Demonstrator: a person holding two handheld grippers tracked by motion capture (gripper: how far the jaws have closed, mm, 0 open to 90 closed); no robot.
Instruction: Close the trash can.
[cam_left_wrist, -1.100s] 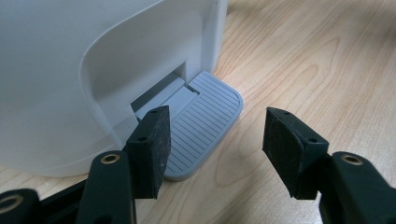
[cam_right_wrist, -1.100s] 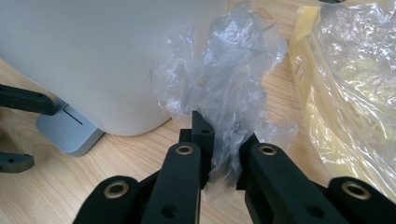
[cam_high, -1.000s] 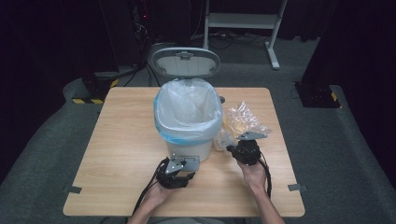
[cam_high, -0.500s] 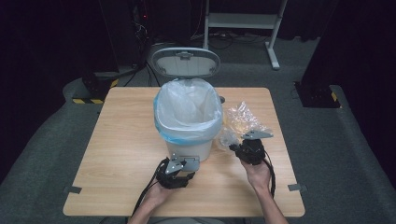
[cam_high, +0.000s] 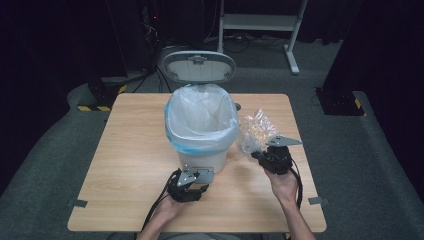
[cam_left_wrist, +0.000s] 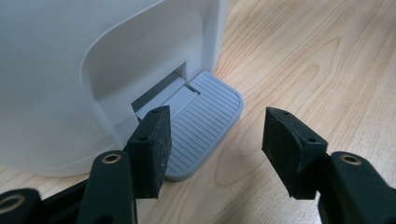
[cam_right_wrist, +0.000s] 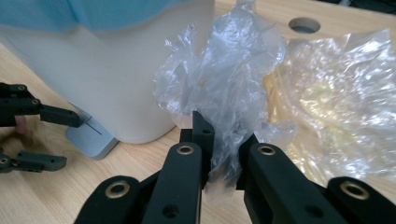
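Note:
A white pedal bin lined with a blue-rimmed bag stands mid-table, its lid tipped up behind it. My left gripper is at the bin's foot. In the left gripper view its jaws stand apart, the left pad resting on the grey ribbed pedal and nothing pinched between them. To the right of the bin my right gripper is shut on a crumpled clear plastic wrap, which bunches up above the jaws. In the right gripper view, the left gripper is at the pedal.
A second, yellowish crinkled plastic bag lies on the wooden table right of the bin. A round cable hole is in the tabletop behind it. Dark floor, cables and a white stand lie beyond the table.
My right gripper has lifted a little and drifted right with the clear plastic in it. The left gripper has stayed at the pedal and the lid has stayed up.

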